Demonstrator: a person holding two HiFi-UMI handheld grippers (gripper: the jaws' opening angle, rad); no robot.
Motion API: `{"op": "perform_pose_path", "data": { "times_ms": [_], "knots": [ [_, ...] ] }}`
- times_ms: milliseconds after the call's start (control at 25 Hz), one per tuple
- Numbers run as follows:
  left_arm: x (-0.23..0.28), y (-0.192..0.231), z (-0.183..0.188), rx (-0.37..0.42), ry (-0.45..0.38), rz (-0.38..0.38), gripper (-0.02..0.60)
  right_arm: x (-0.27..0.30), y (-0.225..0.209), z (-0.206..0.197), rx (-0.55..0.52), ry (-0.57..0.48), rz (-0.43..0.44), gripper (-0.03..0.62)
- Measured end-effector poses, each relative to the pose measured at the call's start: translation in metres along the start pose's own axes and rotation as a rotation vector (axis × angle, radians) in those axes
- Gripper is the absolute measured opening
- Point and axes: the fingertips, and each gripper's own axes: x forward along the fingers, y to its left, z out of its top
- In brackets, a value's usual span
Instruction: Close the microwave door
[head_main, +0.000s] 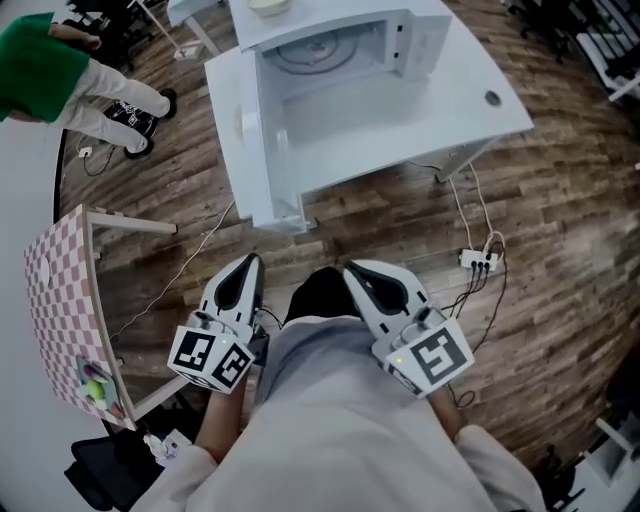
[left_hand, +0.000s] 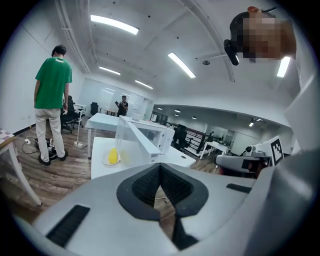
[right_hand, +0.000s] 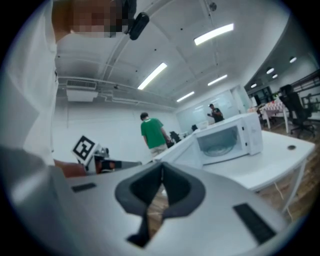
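The white microwave (head_main: 345, 45) stands on a white table (head_main: 470, 105), and its door (head_main: 245, 130) is swung wide open to the left. The glass turntable shows inside the cavity. My left gripper (head_main: 251, 262) and right gripper (head_main: 353, 269) are held close to my body, well short of the table, both shut and empty. In the left gripper view the open door (left_hand: 136, 139) stands edge-on beyond the shut gripper (left_hand: 160, 168). In the right gripper view the microwave (right_hand: 227, 140) sits far ahead of the shut gripper (right_hand: 161, 169).
A pink checkered table (head_main: 60, 300) stands at my left. A power strip (head_main: 478, 262) with cables lies on the wood floor to the right. A person in a green shirt (head_main: 40, 60) stands at the far left. A plate with something yellow (left_hand: 112, 157) rests by the door.
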Motion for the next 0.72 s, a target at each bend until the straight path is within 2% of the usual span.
{"op": "perform_pose_path", "data": {
  "times_ms": [360,720],
  "knots": [
    [0.020,0.036,0.012,0.001,0.026,0.023,0.015,0.045,-0.002,0.015,0.028,0.030,0.088,0.023],
    [0.047,0.044,0.017,0.071,0.078,-0.105,0.016,0.083,-0.027,0.037,0.000,0.082,0.042,0.023]
  ]
}}
